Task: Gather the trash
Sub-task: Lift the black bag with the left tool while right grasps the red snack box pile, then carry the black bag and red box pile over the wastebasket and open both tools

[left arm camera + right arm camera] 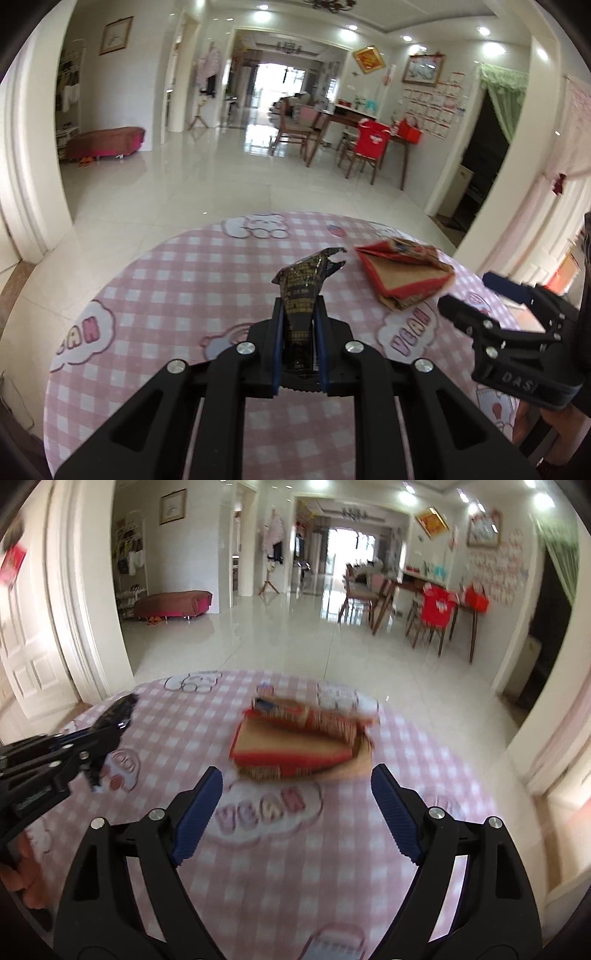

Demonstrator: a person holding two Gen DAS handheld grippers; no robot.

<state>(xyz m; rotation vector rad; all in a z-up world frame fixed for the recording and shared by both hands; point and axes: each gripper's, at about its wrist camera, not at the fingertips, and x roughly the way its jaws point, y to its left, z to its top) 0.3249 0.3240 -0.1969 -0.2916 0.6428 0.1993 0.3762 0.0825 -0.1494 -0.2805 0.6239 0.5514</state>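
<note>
Left hand-held gripper pinches a dark wrapper, angled down; right hand-held gripper spread wide.

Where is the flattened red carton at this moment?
The flattened red carton lies on the pink checked tablecloth, just ahead of the open right gripper and to the right of the left gripper's dark wrapper.

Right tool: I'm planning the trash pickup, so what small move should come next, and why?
Probably ease the right tool forward to straddle the flattened red-and-brown cardboard box: its jaws stand open and empty just short of it, while the left tool already grips the crumpled black foil wrapper.
</note>
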